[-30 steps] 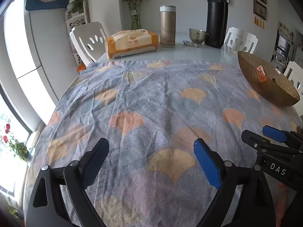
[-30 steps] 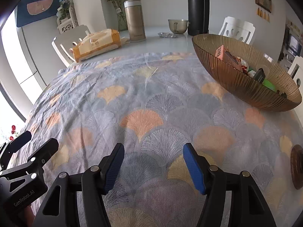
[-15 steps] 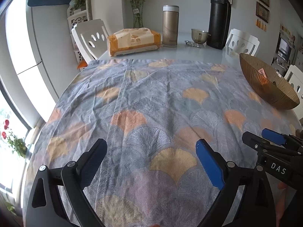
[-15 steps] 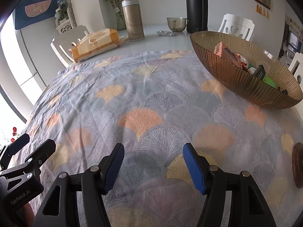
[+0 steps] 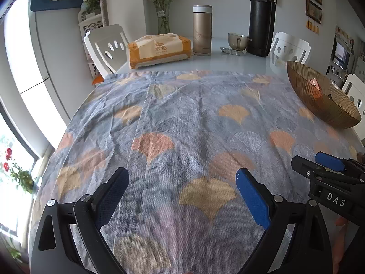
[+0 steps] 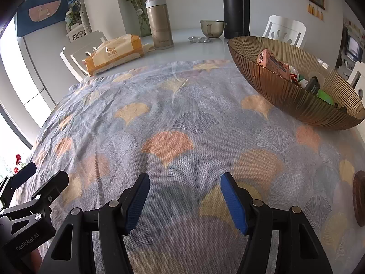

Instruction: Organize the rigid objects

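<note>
Ribbed amber glass bowl [image 6: 294, 105] is sitting on the fan-patterned woven cloth [image 6: 173, 125], cradling a pink box [image 6: 270, 62]; both tools, left tool [image 5: 181, 191] and right tool [image 6: 184, 197], are hovering released, gripping nothing.

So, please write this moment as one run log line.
left gripper: open, empty | right gripper: open, empty | bowl: holds items | cloth: bare

I see a patterned cloth [image 5: 182, 123] covering most of the tabletop [image 5: 228, 62]. At the far end stand a gold flask [image 5: 202, 30], a tall black flask [image 5: 260, 19], a small glass cup [image 5: 237, 41] and an orange tissue pack [image 5: 158, 49]. White chairs [image 5: 109, 46] ring it; a vase of flowers [image 5: 163, 11] stands behind.
</note>
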Action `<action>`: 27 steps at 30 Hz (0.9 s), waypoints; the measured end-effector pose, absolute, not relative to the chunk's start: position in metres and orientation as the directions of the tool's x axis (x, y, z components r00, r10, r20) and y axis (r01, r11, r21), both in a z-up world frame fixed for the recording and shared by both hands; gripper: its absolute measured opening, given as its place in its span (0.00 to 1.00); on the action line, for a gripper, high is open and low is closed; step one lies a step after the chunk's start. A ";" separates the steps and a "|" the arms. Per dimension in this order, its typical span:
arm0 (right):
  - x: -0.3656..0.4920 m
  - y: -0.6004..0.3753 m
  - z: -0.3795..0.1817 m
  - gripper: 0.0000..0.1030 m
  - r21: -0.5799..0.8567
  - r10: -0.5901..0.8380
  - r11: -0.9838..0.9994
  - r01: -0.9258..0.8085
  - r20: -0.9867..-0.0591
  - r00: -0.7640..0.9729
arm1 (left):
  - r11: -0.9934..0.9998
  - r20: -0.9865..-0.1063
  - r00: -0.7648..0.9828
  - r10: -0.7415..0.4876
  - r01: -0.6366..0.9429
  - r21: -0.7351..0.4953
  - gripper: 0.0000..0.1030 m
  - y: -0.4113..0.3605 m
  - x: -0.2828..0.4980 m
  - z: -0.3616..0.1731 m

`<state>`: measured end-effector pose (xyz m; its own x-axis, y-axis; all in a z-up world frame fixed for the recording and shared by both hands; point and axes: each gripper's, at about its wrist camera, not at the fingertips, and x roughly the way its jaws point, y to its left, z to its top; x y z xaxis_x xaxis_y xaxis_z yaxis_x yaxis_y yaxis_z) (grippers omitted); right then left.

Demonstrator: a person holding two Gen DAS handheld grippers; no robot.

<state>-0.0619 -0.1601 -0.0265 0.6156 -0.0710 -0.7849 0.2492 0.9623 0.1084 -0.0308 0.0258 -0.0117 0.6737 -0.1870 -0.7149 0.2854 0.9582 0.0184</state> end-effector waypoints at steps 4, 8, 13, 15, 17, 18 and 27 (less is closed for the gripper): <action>-0.062 -0.160 -0.026 0.61 0.109 -0.070 0.962 0.249 -0.785 0.616 | 0.959 -0.721 0.668 -0.187 0.283 0.014 0.92 0.027 -0.030 -0.013; -0.062 -0.161 -0.027 0.62 0.109 -0.069 0.963 0.247 -0.785 0.616 | 0.959 -0.723 0.665 -0.187 0.284 0.013 0.92 0.027 -0.029 -0.013; -0.062 -0.161 -0.027 0.63 0.108 -0.069 0.963 0.246 -0.785 0.615 | 0.957 -0.725 0.664 -0.183 0.288 0.022 0.92 0.026 -0.029 -0.014; -0.062 -0.161 -0.027 0.63 0.108 -0.069 0.963 0.246 -0.785 0.615 | 0.956 -0.727 0.662 -0.181 0.291 0.027 0.92 0.025 -0.029 -0.014; -0.061 -0.161 -0.026 0.63 0.108 -0.070 0.963 0.246 -0.786 0.615 | 0.957 -0.727 0.663 -0.180 0.290 0.028 0.92 0.025 -0.029 -0.014; -0.062 -0.160 -0.027 0.63 0.107 -0.070 0.963 0.246 -0.786 0.615 | 0.956 -0.727 0.663 -0.179 0.291 0.030 0.93 0.024 -0.029 -0.014; -0.062 -0.162 -0.028 0.68 0.116 -0.067 0.960 0.253 -0.786 0.614 | 0.952 -0.730 0.661 -0.173 0.302 0.048 0.93 0.021 -0.029 -0.015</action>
